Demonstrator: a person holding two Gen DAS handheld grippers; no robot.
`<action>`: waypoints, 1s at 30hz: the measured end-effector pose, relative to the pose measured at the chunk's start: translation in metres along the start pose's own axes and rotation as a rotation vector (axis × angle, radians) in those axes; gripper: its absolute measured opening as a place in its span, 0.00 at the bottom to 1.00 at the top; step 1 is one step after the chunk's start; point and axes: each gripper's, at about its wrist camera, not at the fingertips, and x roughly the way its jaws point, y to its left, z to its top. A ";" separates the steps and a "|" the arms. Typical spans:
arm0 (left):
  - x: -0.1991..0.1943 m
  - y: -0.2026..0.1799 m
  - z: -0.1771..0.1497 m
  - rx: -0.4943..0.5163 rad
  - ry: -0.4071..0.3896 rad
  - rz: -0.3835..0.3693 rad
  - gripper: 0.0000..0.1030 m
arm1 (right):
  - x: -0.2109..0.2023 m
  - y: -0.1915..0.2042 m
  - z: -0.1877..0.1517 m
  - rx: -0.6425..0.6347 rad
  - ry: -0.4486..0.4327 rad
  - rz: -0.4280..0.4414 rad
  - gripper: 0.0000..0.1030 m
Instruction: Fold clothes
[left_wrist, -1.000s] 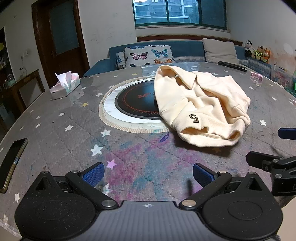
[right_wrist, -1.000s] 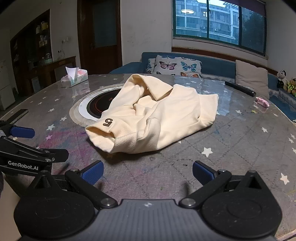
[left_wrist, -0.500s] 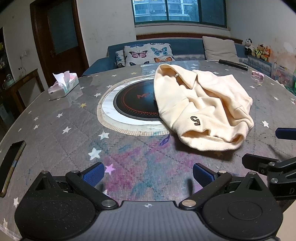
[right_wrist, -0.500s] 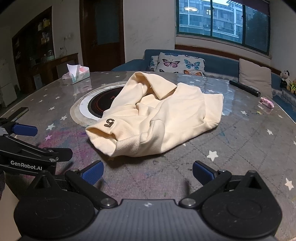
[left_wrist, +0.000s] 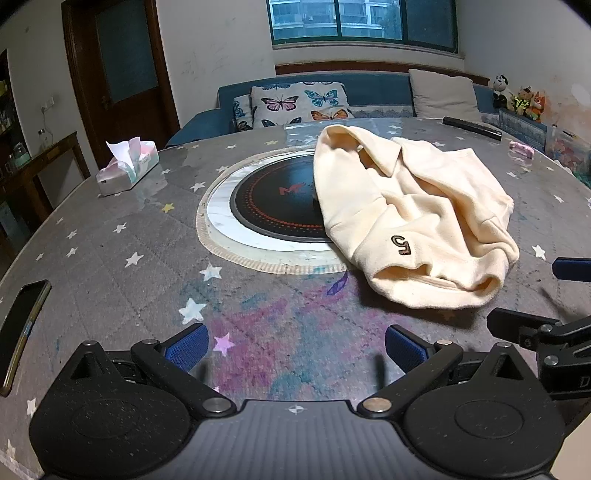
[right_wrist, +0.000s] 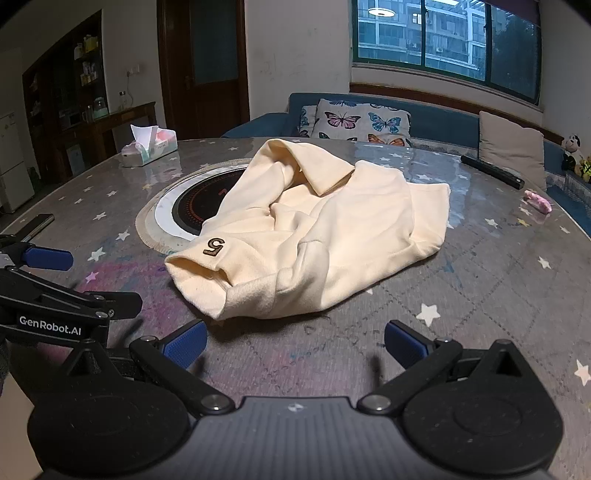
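A cream sweatshirt (left_wrist: 417, 218) with a "5" patch lies crumpled on the round table, partly over the black hotplate (left_wrist: 277, 206). It also shows in the right wrist view (right_wrist: 317, 236). My left gripper (left_wrist: 295, 345) is open and empty, near the table's front edge, short of the garment and to its left. My right gripper (right_wrist: 293, 341) is open and empty, just in front of the garment's near hem. Each gripper shows at the edge of the other's view.
A tissue box (left_wrist: 127, 166) stands at the back left. A phone (left_wrist: 20, 328) lies at the left edge. A black remote (right_wrist: 491, 171) and a pink item (right_wrist: 537, 201) lie at the far right. A sofa with cushions is behind the star-patterned table (left_wrist: 110, 258).
Both grippers have moved a little forward toward the sweatshirt, which now looks nearer. The garment has not moved. Both stay open.
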 end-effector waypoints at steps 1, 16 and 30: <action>0.000 0.000 0.001 0.001 0.000 -0.002 1.00 | 0.000 0.000 0.001 -0.001 0.000 0.001 1.00; 0.005 0.006 0.016 -0.002 0.001 0.010 1.00 | 0.004 -0.007 0.021 0.001 -0.004 0.032 1.00; 0.031 0.013 0.079 0.058 -0.088 0.029 0.89 | 0.041 -0.049 0.083 0.027 -0.028 -0.026 0.89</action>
